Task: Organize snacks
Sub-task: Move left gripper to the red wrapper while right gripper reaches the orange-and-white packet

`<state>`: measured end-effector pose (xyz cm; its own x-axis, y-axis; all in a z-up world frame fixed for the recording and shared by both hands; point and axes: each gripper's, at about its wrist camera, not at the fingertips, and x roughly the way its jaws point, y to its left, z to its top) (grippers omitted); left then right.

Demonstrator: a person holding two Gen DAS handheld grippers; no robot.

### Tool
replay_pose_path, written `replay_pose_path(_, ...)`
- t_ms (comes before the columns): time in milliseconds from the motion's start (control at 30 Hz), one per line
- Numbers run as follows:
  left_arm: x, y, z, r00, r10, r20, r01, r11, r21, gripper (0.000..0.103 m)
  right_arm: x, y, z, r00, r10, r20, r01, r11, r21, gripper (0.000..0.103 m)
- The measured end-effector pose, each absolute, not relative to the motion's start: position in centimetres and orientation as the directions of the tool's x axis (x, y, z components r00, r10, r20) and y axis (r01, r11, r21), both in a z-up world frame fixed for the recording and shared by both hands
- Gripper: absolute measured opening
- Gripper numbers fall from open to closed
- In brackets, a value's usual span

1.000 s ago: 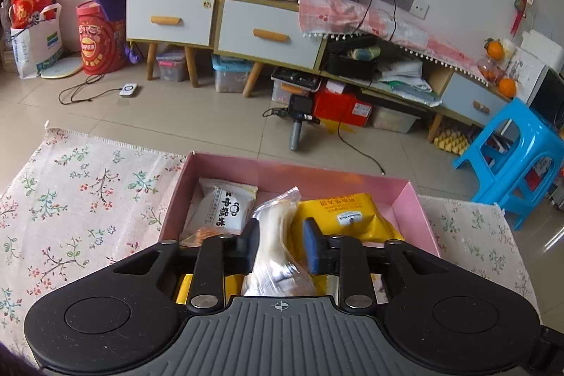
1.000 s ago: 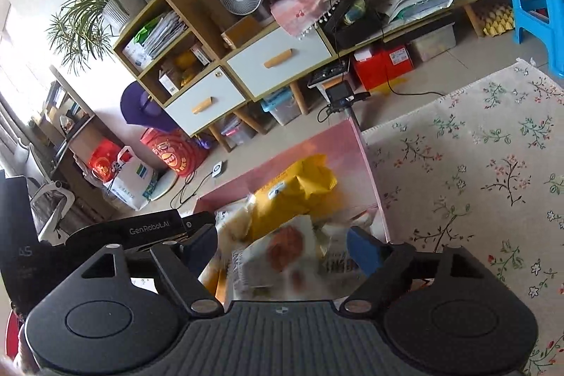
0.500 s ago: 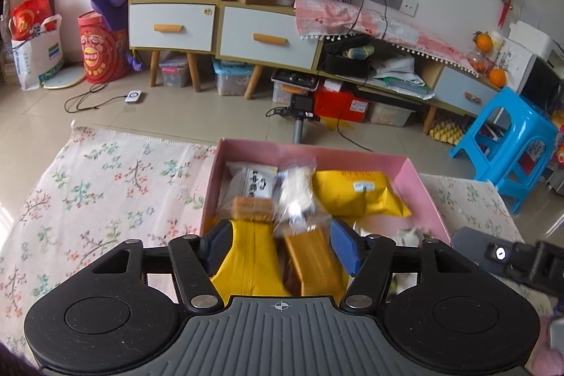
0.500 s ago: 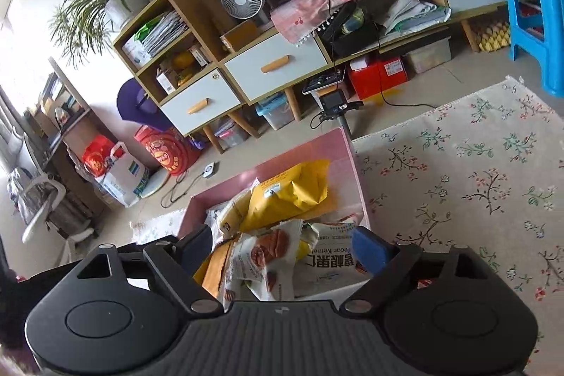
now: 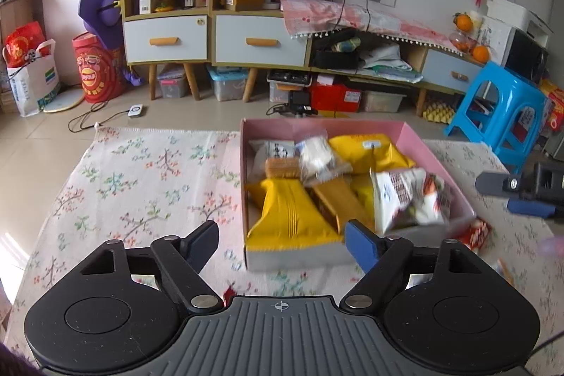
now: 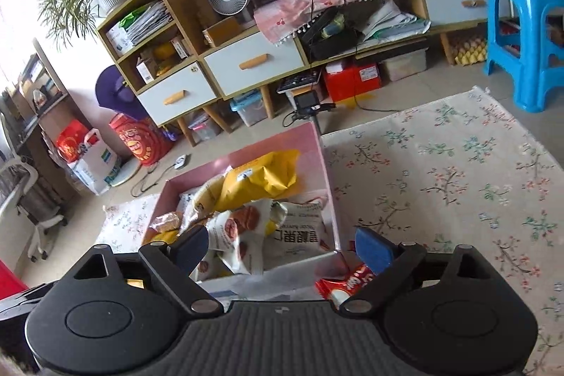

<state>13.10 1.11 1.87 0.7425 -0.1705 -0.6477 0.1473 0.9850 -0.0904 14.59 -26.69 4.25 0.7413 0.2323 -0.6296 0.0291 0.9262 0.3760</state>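
Released from the left claw [image 5: 281, 240], whose jaws have just been opening, the clear crinkled plastic packet [image 5: 317, 154] is now lying inside the pink cardboard box [image 5: 433, 143], beside the yellow pouch [image 5: 366, 152]. Nothing is being held: the claw is drawn back, spread wide. The right claw [image 6: 282, 247], also just widening, is kept empty near the box's corner, above the white nut-printed bag [image 6: 239, 235]. One red wrapper [image 6: 352, 281] is left outside.

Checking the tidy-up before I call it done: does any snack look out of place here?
Yes. A red snack packet lies on the floral cloth just outside the pink box's near right corner, while the other snacks sit inside. The white walnut bag leans loosely on top of the pile.
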Motion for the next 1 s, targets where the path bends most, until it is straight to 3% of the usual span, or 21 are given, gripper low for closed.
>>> replay_pose_path(400, 8.9, 3.2, -0.6, 0.742, -0.197, -0.641, 0.229, 0.973, -0.034, 0.096, 10.7, -26.0, 4.7, 0.753, 0.121, -0.646, 0.045, 0.971, 0.234, 0.089)
replay_pose_path(767, 8.2, 5.6, -3.2, 0.719, -0.187, -0.669, 0.258, 0.966, 0.007, 0.099, 6.7, -26.0, 4.2, 0.779, 0.035, -0.626, 0.012, 0.997, 0.07, 0.093)
replay_pose_path(1000, 9.7, 6.7, -5.3, 0.704, -0.206, -0.679, 0.269, 0.963, -0.013, 0.099, 6.6, -25.6, 0.7, 0.719, 0.032, -0.694, -0.039, 0.999, 0.005, 0.093)
